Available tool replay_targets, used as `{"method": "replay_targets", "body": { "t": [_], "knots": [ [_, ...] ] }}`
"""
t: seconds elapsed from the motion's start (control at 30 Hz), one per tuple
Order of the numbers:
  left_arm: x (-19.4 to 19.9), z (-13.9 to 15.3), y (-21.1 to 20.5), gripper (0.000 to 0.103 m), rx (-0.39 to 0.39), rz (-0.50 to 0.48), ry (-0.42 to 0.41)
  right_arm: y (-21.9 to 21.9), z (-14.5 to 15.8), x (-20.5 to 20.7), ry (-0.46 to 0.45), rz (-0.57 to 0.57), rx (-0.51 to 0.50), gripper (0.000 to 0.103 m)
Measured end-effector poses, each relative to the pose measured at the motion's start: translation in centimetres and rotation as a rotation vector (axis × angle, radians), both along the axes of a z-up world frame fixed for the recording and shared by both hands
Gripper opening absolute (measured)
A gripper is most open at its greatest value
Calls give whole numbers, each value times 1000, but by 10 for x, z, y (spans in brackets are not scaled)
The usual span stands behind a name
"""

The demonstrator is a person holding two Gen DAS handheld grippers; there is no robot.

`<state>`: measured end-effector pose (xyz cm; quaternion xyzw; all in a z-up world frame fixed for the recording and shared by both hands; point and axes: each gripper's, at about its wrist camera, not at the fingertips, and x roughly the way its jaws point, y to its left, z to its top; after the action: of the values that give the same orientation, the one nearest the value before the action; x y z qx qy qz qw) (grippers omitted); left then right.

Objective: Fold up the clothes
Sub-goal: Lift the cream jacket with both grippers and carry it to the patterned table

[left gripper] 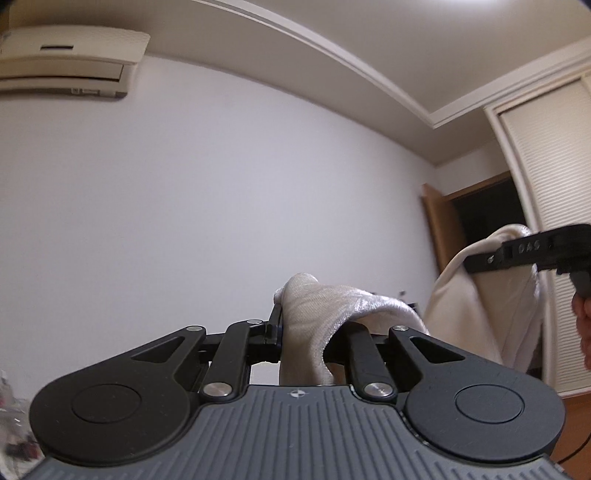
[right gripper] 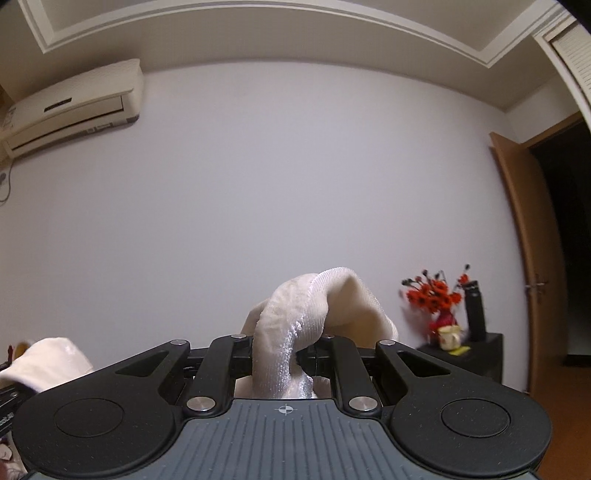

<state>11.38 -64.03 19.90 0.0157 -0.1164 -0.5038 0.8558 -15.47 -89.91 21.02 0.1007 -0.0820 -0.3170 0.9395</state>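
White wall [right gripper: 277, 184] fills both wrist views, with an air conditioner [right gripper: 74, 103] mounted high near its upper left corner and a moulded ceiling [right gripper: 258, 33] above. A wooden door [right gripper: 524, 258] stands open at the wall's right end beside a louvred wardrobe [left gripper: 554, 221]. Low against the wall near the door sits a dark cabinet [right gripper: 480, 354]; on its top stand a red vase of red flowers [right gripper: 439, 299], a dark bottle [right gripper: 474, 314] and a small cream pot [right gripper: 448, 338].

Raised in the air, the cream garment [right gripper: 295, 332] hangs between the two tools. The left gripper [left gripper: 314, 325] has its fingers closed on one bunched part of the cloth, which drapes over its right linkage. The right gripper [right gripper: 284, 354] pinches another fold, the fabric rising in a hump above its fingers. In the left view the right gripper shows at the right edge, cloth hanging below it, well apart from the left one.
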Motion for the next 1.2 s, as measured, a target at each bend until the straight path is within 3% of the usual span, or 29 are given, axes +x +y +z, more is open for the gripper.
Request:
{"method": "replay_targets", "body": {
  "t": [0.2,0.33,0.47,0.7,0.97,1.2],
  "knots": [
    [-7,-3,-49,14,-26,161,10,-106,-1,-2,-69,75,18,13],
    [-24,-10,-101,14,-3,314,28,-176,2,-17,-82,139,-37,13],
    [-31,-14,-152,14,46,392,118,-240,5,-18,-64,207,-50,13],
    [-30,-39,-217,14,121,515,178,-317,-10,16,-17,304,4,13],
    [36,-98,-259,15,260,588,331,-354,-63,106,113,314,95,13],
    [151,-133,-285,15,260,585,446,-384,-96,226,256,296,148,13]
  ]
}}
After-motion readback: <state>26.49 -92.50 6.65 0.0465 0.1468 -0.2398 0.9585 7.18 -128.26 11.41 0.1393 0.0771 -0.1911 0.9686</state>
